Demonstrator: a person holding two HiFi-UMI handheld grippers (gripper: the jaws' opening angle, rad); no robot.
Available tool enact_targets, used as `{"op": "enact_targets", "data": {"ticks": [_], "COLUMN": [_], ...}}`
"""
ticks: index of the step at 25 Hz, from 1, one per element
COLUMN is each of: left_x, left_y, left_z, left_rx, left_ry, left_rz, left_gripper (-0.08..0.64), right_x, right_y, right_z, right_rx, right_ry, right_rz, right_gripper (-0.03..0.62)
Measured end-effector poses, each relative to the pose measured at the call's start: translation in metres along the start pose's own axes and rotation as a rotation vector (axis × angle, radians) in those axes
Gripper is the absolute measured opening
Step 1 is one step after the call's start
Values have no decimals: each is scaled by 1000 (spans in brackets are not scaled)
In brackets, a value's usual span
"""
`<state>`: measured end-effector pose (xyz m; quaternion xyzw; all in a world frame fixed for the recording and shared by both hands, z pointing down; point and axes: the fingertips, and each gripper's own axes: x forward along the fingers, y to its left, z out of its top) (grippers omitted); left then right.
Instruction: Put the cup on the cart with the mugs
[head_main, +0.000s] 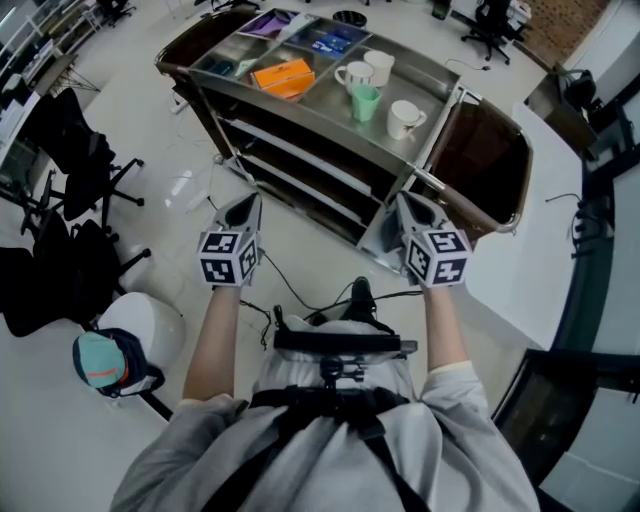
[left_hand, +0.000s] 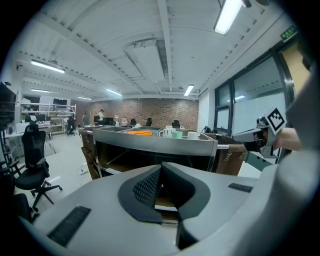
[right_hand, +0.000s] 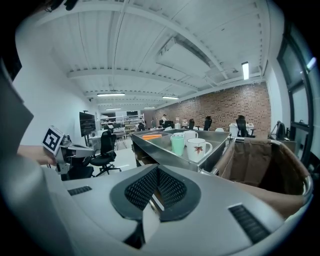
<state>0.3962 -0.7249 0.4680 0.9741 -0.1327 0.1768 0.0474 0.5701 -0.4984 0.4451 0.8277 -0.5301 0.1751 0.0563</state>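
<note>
My left gripper (head_main: 244, 210) and right gripper (head_main: 408, 212) hover, fingers closed and empty, before the steel cart (head_main: 330, 108). The green cup (head_main: 365, 102) stands among white mugs (head_main: 405, 118) on top, above the office's pale floor (head_main: 160, 150).

Tube lights (left_hand: 227, 17) overhead are glowing white above my left fingers (left_hand: 145, 187), flooding the room evenly and casting only faint shadows. Just ahead of those fingertips the pale floor (head_main: 185, 185) is throwing back soft glare. Around my right fingers (right_hand: 172, 187) the picture is bowing outward and darkening to black corners, and whatever is sitting nearest me is blurring
</note>
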Motion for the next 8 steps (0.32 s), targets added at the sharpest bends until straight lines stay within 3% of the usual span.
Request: {"op": "enact_targets", "data": {"ticks": [8], "left_x": [2], "left_y": [-4], "left_z": [-4], "left_rx": [-12], "left_ry": [-1], "left_rz": [-6], "left_gripper": [2], "right_x": [3], "right_y": [-4], "right_z": [2], "right_rx": [-2], "right_ry": [1], "right_rz": [-1], "right_gripper": [0]}}
